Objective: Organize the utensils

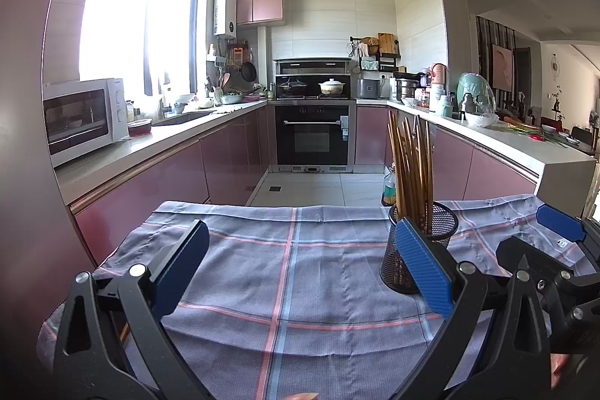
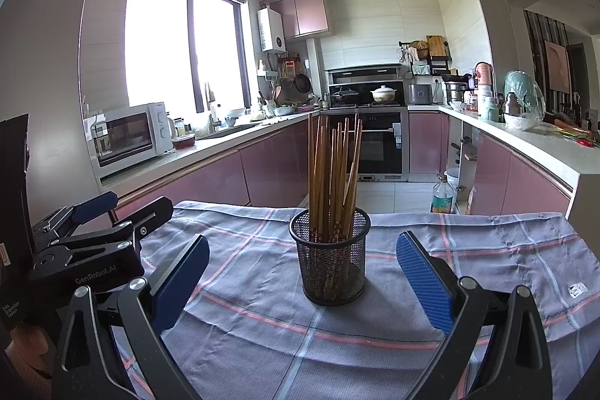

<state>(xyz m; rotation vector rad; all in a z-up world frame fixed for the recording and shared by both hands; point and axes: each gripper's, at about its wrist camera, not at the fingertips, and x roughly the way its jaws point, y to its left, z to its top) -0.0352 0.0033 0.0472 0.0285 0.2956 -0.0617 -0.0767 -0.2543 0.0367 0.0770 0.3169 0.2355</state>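
A black mesh cup stands upright on a checked purple cloth, holding several wooden chopsticks. My right gripper is open just in front of the cup, nothing between its blue pads. In the left wrist view the same cup with its chopsticks sits behind the right finger, off to the right. My left gripper is open over bare cloth, empty. Each gripper shows at the edge of the other's view: the right gripper and the left gripper.
The clothed table ends at its far edge, with tiled floor beyond. Pink cabinets and counters run down both sides. A microwave is on the left counter, an oven at the back, a bottle on the floor.
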